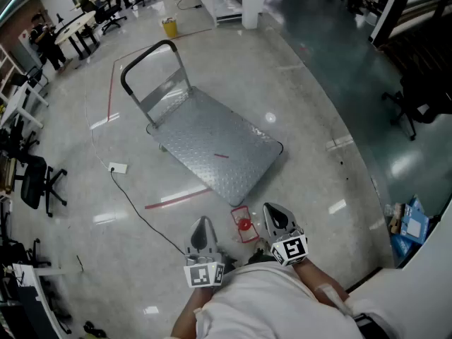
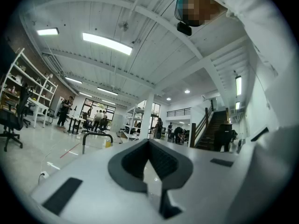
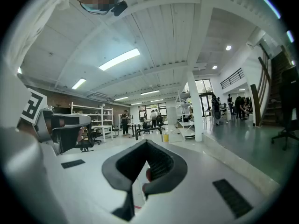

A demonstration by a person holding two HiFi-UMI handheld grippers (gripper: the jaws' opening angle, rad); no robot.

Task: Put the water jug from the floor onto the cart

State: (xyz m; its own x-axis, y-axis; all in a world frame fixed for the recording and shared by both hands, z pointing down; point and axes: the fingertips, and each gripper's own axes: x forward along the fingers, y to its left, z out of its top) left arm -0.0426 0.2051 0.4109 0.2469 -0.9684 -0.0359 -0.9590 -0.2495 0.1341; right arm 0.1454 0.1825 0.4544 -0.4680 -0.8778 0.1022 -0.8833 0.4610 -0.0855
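Observation:
A small clear jug with a red frame and a round red cap (image 1: pixel 244 225) stands on the floor just in front of me, between the two grippers. The steel platform cart (image 1: pixel 215 147) lies beyond it, with its black push handle (image 1: pixel 145 58) at the far end. My left gripper (image 1: pixel 201 226) hangs to the jug's left and my right gripper (image 1: pixel 272 215) to its right. Both are apart from the jug, with jaws shut and empty. In the left gripper view the left gripper (image 2: pixel 149 142) faces the cart handle (image 2: pixel 97 136). Through the shut right gripper (image 3: pixel 146 143) a red spot (image 3: pixel 148 174) shows.
A black cable with a white power strip (image 1: pixel 117 167) runs over the floor left of the cart. Office chairs (image 1: pixel 35 179) stand at the left edge. A yellow bin (image 1: pixel 169 27) and a white pillar (image 1: pixel 251 2) are beyond the cart. Blue boxes (image 1: pixel 406 224) sit at the right.

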